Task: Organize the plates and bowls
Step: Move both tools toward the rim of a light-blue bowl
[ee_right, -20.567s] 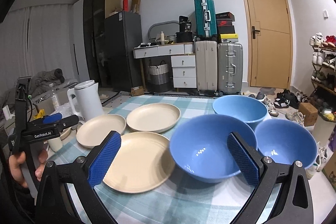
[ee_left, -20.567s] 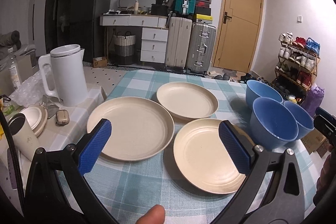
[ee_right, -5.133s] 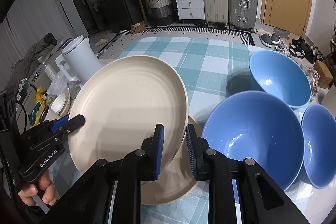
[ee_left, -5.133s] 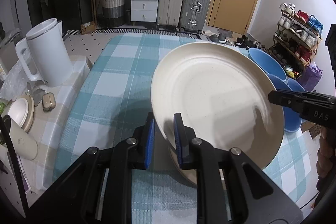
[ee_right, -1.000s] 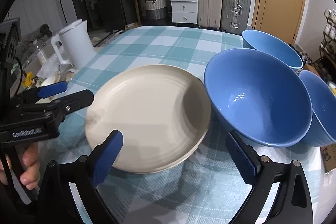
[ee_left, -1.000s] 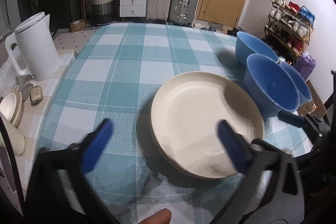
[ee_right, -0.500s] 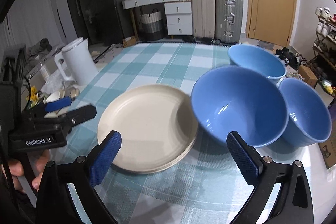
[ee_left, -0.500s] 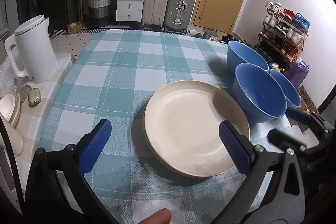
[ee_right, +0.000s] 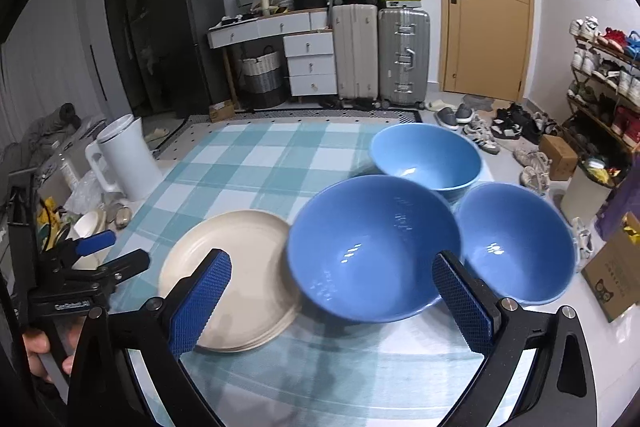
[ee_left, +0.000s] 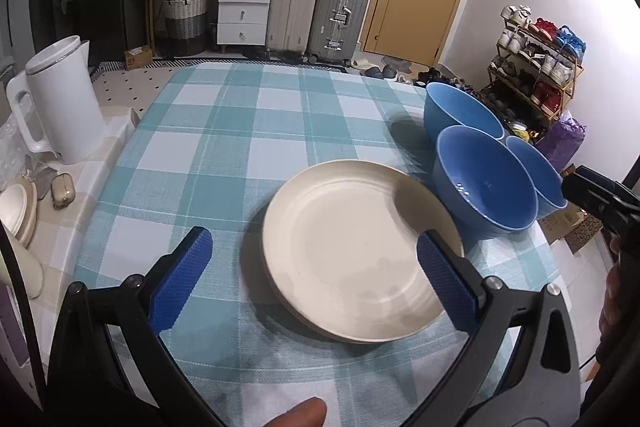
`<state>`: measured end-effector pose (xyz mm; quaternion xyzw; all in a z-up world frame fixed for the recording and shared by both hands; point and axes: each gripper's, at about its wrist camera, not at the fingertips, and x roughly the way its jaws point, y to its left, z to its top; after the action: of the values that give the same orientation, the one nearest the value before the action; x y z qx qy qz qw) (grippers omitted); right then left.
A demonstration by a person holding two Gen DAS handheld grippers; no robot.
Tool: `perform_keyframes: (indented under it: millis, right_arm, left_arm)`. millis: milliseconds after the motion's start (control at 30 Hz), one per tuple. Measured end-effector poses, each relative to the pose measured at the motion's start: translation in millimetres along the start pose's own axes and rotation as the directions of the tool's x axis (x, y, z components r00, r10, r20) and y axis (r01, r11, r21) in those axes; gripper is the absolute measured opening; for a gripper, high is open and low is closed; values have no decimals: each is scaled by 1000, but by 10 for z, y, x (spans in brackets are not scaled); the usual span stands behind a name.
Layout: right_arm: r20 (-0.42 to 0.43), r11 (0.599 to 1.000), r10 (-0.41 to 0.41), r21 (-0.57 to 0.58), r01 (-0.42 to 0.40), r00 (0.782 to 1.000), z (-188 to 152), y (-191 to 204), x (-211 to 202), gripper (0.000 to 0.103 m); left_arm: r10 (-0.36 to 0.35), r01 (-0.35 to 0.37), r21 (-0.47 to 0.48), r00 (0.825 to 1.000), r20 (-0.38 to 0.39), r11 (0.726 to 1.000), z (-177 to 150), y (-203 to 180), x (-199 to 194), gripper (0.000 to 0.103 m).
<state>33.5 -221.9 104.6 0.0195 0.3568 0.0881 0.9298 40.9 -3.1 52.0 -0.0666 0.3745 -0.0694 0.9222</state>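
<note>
Left tool (ee_left: 316,277) spread wide, holding nothing, hovering above the near edge of the plates (ee_left: 362,261). Right tool (ee_right: 330,297) likewise wide and empty, its blue pads (ee_right: 200,301) flanking the view of the big bowl (ee_right: 372,247) without touching it. Cream plates stacked in one pile on the checked cloth (ee_left: 224,147) of the desk, layered rims visible from the right wrist view at the pile's near edge (ee_right: 240,345). Three blue bowls just right of the pile, all upright and unstacked: big bowl nearest the plates, its rim close beside or touching theirs; far bowl (ee_right: 426,157) behind it; third bowl (ee_right: 516,245) to its right, rims nearly meeting. White kettle (ee_left: 60,105) well apart on a lower side surface to the left, next to a small case (ee_left: 63,190). Left tool also seen from the right wrist camera (ee_right: 104,259), gripped by a hand (ee_right: 38,349) at the frame's lower left. Suitcases (ee_right: 380,57), drawers (ee_left: 242,13) and a door (ee_right: 486,1) beyond the desk; shoe rack (ee_left: 536,67) at right.
</note>
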Motion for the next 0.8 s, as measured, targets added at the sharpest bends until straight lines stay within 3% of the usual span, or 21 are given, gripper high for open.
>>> perform_keyframes:
  millis: [333,800]
  right_arm:
    - [12,1000,-25,9,25,1000,190,-351,-77,102]
    - [28,994,-60,88,58,998,579,-946,-376,102]
  left_arm:
    - [3,-5,69,1000,25,998,292,-291,-3,102]
    - [-92,90,62,995,29,994,889,-665,-17,102]
